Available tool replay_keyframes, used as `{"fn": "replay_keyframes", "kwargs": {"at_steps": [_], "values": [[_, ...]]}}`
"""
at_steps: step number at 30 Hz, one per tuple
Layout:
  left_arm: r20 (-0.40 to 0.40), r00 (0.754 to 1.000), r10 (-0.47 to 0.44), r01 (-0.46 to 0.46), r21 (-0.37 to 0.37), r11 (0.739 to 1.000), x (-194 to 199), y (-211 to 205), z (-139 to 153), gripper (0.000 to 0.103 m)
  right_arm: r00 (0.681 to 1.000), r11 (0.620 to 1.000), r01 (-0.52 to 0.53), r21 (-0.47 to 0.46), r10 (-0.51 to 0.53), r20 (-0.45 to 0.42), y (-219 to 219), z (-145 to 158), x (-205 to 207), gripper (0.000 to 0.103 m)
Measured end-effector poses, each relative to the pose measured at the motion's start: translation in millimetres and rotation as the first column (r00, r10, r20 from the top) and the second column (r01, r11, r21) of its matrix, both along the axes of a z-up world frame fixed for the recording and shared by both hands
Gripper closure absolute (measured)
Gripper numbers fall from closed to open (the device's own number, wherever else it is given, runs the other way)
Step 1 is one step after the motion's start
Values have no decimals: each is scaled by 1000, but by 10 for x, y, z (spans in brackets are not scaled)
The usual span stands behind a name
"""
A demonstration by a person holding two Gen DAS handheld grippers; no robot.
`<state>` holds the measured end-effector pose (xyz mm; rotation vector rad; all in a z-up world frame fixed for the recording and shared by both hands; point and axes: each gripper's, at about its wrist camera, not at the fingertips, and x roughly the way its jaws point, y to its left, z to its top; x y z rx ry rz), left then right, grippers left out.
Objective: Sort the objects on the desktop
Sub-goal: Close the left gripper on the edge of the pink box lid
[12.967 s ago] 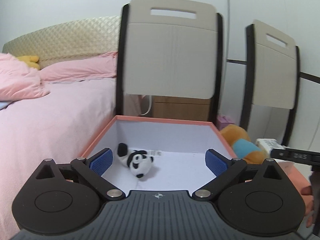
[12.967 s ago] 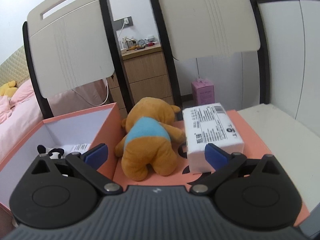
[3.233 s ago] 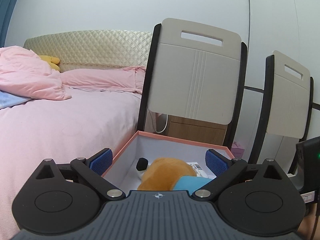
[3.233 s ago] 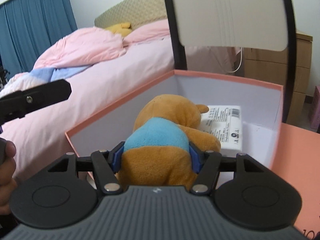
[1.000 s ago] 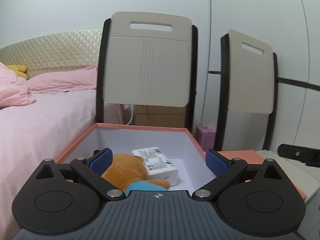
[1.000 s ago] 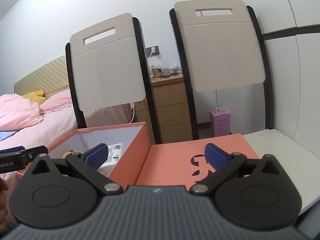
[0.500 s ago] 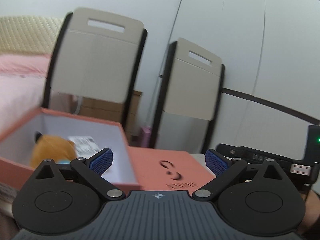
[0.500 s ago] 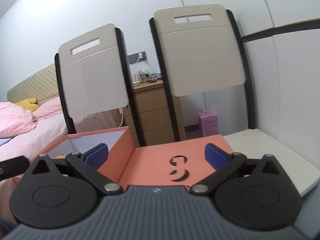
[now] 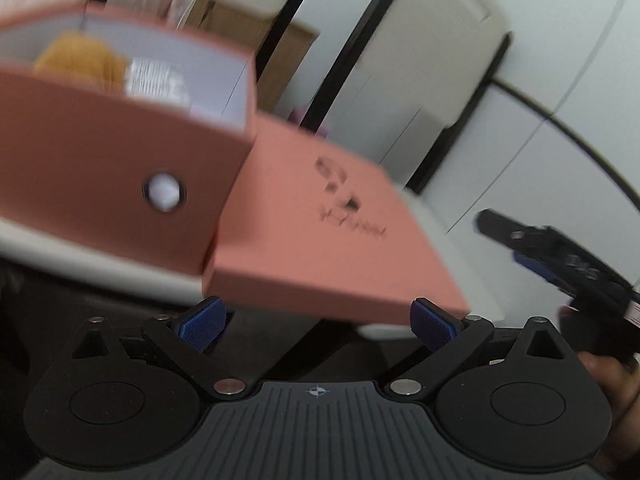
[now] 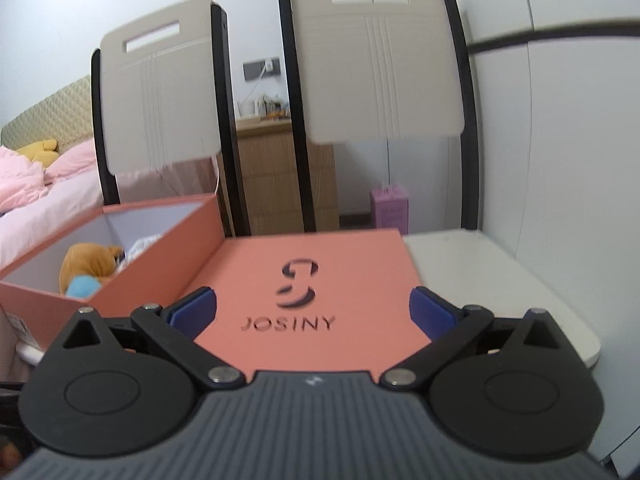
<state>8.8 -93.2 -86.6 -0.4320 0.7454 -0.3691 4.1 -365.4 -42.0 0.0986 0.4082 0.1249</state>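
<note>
An open salmon box stands on the left of a white table; it also shows blurred in the left wrist view. Inside lie an orange teddy bear in a blue shirt and a white tissue pack. The flat salmon lid marked JOSINY lies right of the box, also in the left wrist view. My right gripper is open and empty over the lid's near edge. My left gripper is open and empty, just before the lid's front edge. The right gripper shows at the right.
Two beige chair backs stand behind the table. A wooden drawer unit and a small pink carton are behind them. A bed with pink covers is at the left.
My left gripper has swung down and tilted, now low at the table's front edge. My right gripper has moved closer over the lid. Both stay open.
</note>
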Motion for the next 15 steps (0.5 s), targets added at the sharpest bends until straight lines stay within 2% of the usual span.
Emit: {"fn": "replay_keyframes", "kwargs": {"at_steps": [4,8,12,15], "values": [[-127,991,43,-53,-74,996,240,-59,-254,7,1000,1000,-2,16,2,-23,-96,-98,42,0],[-209,974,82,-115,-146,983,413,-106,-450,16,999,998,-9,66,12,-52,-179,-176,52,0],[-233,967,102,-158,-237,959,510,-107,-562,20,995,993,-36,113,46,-89,-197,-226,58,0],[-231,967,111,-174,-273,946,555,-137,-597,23,992,991,-42,125,56,-117,-194,-267,63,0]]}}
